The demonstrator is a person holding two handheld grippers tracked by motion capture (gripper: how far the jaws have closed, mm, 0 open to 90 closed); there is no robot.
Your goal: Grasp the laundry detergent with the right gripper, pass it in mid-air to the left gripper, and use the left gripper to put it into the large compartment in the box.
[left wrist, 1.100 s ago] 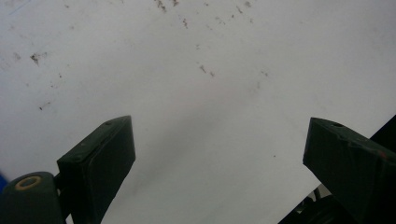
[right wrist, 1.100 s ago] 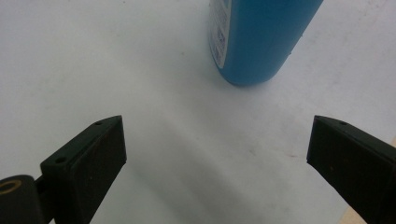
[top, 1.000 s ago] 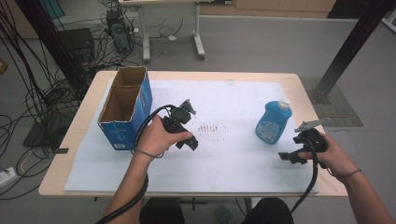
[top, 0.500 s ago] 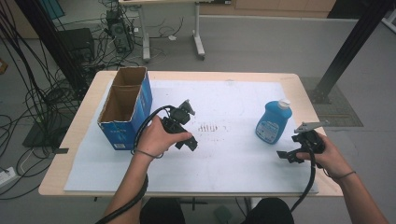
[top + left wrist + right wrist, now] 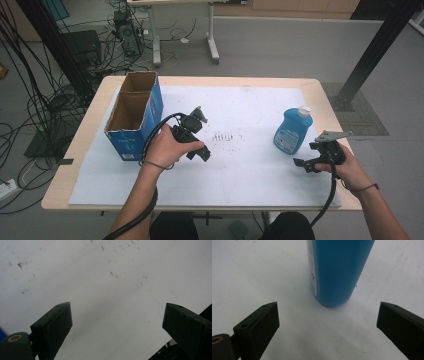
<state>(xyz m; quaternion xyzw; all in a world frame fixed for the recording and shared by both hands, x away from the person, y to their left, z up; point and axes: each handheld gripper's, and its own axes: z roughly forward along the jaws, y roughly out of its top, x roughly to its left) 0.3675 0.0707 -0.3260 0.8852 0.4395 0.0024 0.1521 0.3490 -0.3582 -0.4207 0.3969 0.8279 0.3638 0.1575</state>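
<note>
Approach to the blue bottle (image 5: 292, 131): right gripper (image 5: 303, 163) just beside it, jaws spread wide; left gripper (image 5: 202, 153) well apart, likewise spread; next, advancing and closing.

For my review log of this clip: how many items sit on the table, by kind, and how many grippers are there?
Blue bottle: 1
Cardboard box: 1
Grippers, left gripper and right gripper: 2
Total: 4
</note>
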